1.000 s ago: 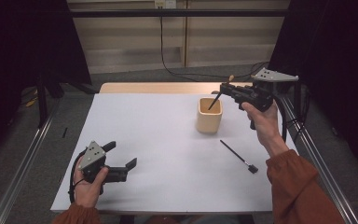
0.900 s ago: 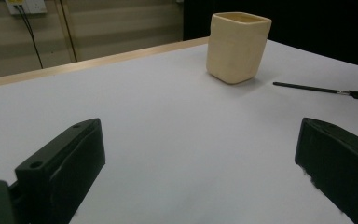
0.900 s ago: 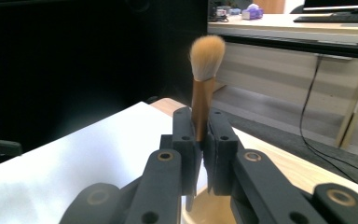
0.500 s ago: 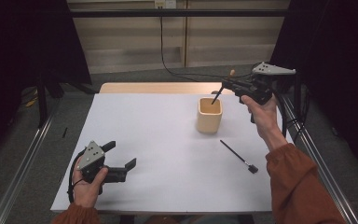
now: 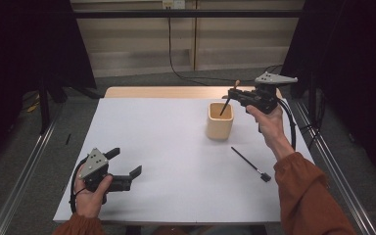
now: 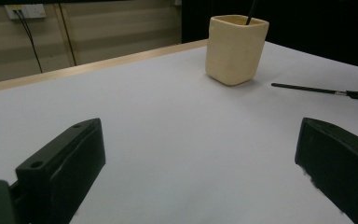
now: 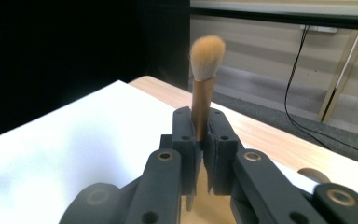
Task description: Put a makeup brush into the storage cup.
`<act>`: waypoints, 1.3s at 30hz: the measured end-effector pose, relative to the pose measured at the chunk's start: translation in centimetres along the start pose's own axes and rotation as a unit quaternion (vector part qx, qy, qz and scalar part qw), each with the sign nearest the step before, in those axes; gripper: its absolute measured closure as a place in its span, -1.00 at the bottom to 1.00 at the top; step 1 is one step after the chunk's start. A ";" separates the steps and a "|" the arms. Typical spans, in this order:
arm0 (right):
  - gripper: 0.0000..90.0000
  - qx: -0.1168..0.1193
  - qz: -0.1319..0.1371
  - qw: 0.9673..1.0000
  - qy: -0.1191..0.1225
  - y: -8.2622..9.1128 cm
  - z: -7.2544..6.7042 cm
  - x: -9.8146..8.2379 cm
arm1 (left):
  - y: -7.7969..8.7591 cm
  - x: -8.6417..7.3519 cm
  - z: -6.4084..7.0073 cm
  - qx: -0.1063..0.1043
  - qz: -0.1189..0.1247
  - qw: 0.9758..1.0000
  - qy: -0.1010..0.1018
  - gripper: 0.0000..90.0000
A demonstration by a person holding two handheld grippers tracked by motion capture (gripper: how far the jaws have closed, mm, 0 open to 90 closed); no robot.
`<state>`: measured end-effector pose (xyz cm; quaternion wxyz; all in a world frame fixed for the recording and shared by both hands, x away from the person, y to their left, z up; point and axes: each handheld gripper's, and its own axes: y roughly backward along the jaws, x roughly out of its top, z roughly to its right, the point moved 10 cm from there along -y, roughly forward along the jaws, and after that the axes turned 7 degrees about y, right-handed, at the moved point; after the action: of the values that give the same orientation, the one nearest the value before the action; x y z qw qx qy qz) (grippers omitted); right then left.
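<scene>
Makeup brush clamped in right claw above cup.
Brush tilts, bristles up, handle tip dipping into the cream cup's mouth; the right hand is raised, forearm angled in from the near right. A second black brush lies on the bench just beside the cup. The left claw, jaws apart and holding nothing, rests low at the near left.

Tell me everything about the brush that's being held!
The brush has a fluffy tan tuft on top, a coppery collar below it and a thin dark handle. The right hand-held gripper is shut on it near the collar. It tilts bristles-up, its handle end dipping into the cream cup; whether they touch is unclear.
</scene>
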<state>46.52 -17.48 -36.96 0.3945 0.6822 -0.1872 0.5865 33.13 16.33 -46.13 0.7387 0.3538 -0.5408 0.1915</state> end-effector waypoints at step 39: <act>0.87 0.002 -0.044 0.999 -0.012 -2.0 -0.2 -4.8 | -0.2 0.1 0.0 -0.001 0.000 1.000 -0.004 -0.97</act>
<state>46.67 -17.12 -42.14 0.4166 0.6973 -0.1604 0.5608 33.24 16.21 -46.12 0.7367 0.3545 -0.5439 0.1894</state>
